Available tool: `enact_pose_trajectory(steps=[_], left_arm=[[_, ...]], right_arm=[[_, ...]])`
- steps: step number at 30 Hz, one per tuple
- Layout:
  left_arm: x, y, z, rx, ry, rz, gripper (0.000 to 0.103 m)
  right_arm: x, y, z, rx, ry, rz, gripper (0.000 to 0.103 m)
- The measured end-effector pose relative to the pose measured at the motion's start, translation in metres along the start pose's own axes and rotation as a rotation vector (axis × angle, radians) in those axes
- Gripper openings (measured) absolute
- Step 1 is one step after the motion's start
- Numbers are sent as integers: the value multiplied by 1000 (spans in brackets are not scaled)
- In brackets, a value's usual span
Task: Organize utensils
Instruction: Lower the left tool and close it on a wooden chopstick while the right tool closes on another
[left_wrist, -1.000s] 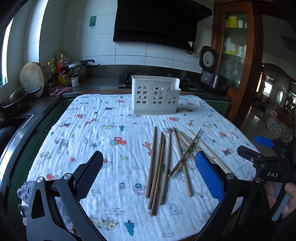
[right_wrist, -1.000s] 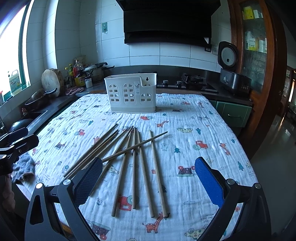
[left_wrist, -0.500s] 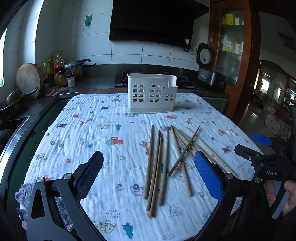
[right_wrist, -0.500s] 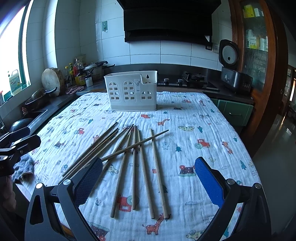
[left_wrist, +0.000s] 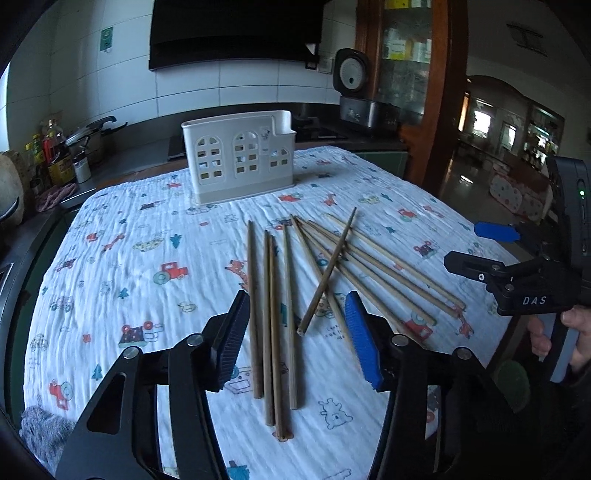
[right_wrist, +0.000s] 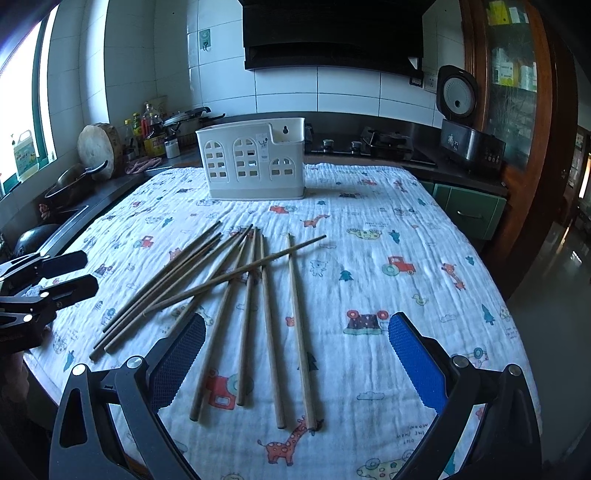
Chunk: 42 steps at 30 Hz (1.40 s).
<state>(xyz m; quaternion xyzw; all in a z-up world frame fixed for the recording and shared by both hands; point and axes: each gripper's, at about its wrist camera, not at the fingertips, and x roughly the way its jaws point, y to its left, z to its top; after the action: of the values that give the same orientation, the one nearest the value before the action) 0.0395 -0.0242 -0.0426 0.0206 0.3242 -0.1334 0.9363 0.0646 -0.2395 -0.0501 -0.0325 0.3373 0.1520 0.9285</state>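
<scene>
Chopsticks (right_wrist: 300, 332), roughly ten, one white holder (left_wrist: 240, 162), left gripper (left_wrist: 297, 299) fingers closing over loose sticks, right gripper (right_wrist: 297, 321) fingers spread

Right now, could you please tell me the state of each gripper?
Left gripper: closing around chopsticks, gripping nothing yet.
Right gripper: open, empty.

Black tongs (left_wrist: 297, 334) with blue ribbed pads (left_wrist: 362, 347), silver screws, white "DAS" lettering.
</scene>
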Motion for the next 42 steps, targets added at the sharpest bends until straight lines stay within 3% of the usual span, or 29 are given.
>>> enact_pose_trajectory(steps=[8,21,34,37,42], left_arm=[[46,-16,3,113,94,-64,25],[93,-9,5,112,182,-86,15],[98,-8,4,111,186,-103,6],[96,-9,4,117,178,-94,6],[84,-8,5,85,158,-81,6]], right_arm=[[7,-10,-7,18,13,15,96],[22,-21,-8,39,31,21,96],[33,-20,-12,36,52,38,95],[34,-21,-13,37,57,38,94],[37,-23,-16,49,72,47,81]])
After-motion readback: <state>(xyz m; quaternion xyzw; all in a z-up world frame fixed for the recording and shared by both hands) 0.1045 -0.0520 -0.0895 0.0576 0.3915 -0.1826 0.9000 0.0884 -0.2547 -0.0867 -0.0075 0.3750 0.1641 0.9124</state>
